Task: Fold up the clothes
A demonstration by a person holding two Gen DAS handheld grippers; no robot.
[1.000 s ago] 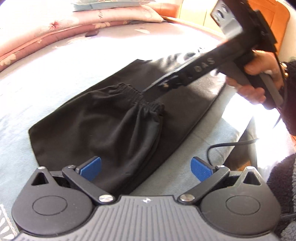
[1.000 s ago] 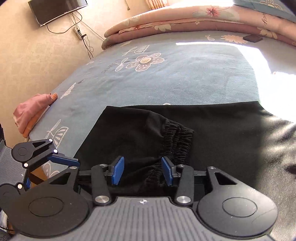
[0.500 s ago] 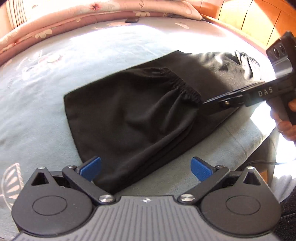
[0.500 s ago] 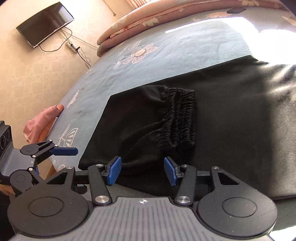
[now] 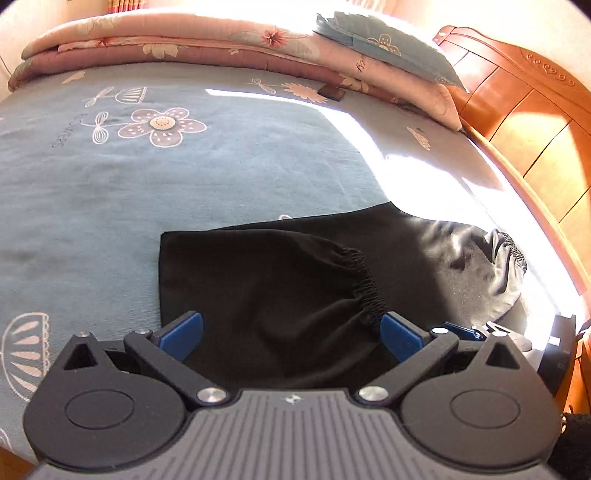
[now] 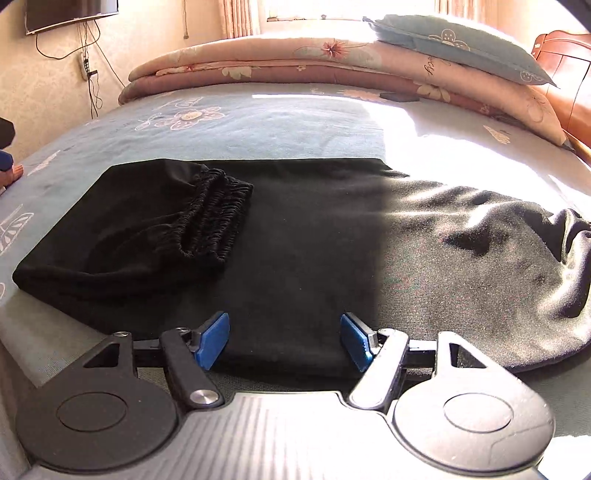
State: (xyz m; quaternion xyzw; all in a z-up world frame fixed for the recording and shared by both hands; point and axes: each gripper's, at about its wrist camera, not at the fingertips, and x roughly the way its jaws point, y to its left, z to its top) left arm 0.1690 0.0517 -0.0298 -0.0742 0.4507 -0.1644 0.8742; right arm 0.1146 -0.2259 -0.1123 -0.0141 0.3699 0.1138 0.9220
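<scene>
Sunlit bed [image 6: 258, 122] fills both views; the black trousers [image 6: 314, 240] lie half-folded across the lower centre, cuff [image 6: 218, 218] doubled back. A shallow bite could grab one layer only and drag the fold askew. Both grippers tilt downward: right gripper [image 6: 284, 339] jaws have just been opening, nothing pinched; left gripper [image 5: 291, 334] jaws wide, empty.

black trousers [image 6: 295, 240], blue floral bedsheet [image 5: 184, 177]

Home bedroom: bed [image 5: 221, 177] w/ folded quilt [image 6: 295, 70], pillow [image 6: 461, 40], wall TV [image 6: 70, 13].
</scene>
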